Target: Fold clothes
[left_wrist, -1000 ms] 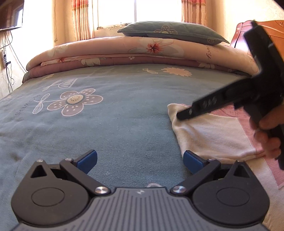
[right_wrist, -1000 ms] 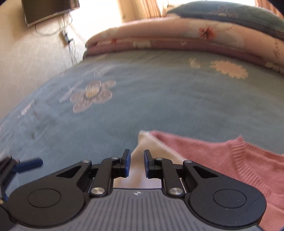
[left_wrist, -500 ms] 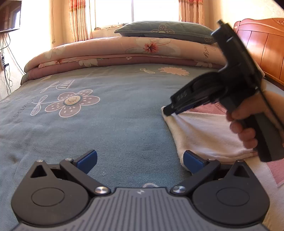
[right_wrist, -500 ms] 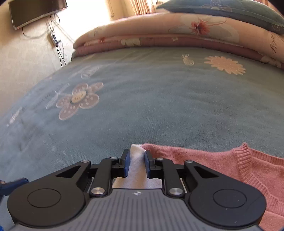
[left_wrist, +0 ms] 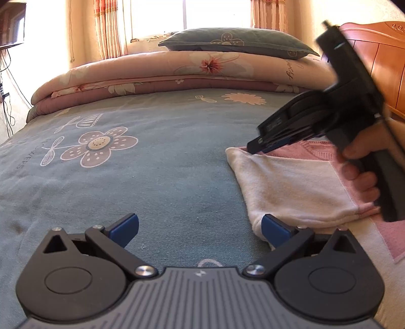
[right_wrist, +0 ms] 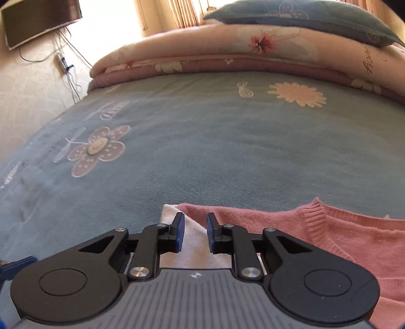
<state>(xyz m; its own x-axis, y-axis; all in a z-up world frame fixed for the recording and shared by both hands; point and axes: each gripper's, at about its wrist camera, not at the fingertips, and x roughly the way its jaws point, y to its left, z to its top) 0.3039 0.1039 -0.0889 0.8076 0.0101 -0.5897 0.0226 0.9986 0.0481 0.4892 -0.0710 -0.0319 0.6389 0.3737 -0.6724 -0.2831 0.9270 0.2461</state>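
Left tongs: jaws spread wide, nothing between them; low over the bed. Right blue pad sits just at the near corner of the cream cloth; whether it touches cannot be told.

Right tongs: jaws parted by a narrow gap, parallel, not clamped on anything. Cream fabric lies below and between the fingers; its far corner shows just ahead of the left finger. Seen from the left wrist view, these tongs slant down with their tips at the far corner of the same cloth, held by a hand wrapped round the black grip.

Garment: pink knit sweater with a ribbed edge, lying flat on the bed, ahead and to the right of the right tongs, to the right of the left tongs. Cream section is folded over the pink, forming a wedge between the two tongs.

Bed cover: blue-grey, printed with a pink flower, ahead-left of both tongs.

Folded quilt: pink floral, across the far end of the bed, well ahead of both tongs.

Pillow: blue-grey, resting on the quilt.

Headboard: wooden, far right of the left tongs.

Screen: dark, wall-mounted, far left of the right tongs, cables hanging under it
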